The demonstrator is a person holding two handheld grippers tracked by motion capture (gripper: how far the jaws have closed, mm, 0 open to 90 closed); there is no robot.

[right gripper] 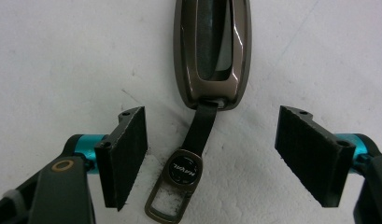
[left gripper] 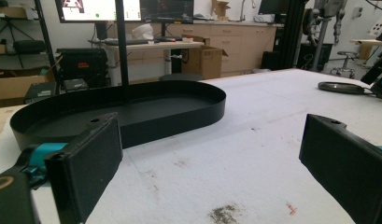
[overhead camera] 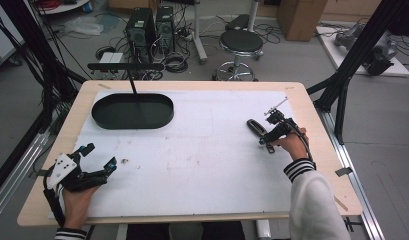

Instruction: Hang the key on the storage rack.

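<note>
**Right gripper set over the key case strap, jaws apart and gripping nothing**

The right gripper (right gripper: 212,158) points down at the table with its pads (right gripper: 125,156) either side of the strap; nothing is clamped, and the metal tag (right gripper: 179,184) lies between them on the white mat (right gripper: 62,56). The key case (right gripper: 212,51) lies flat just beyond the jaws, at the right side of the table (overhead camera: 312,107). For a sound grip, keep the strap centred between the pads, lower until they bracket the tag, then close squarely; a skewed closure would likely push the case aside. The left gripper (left gripper: 216,163) rests wide open and empty at the near left. The black oval tray (overhead camera: 132,111) stands well apart at the far left, a thin post (overhead camera: 133,85) rising from it. Nothing obstructs the route between.
</note>
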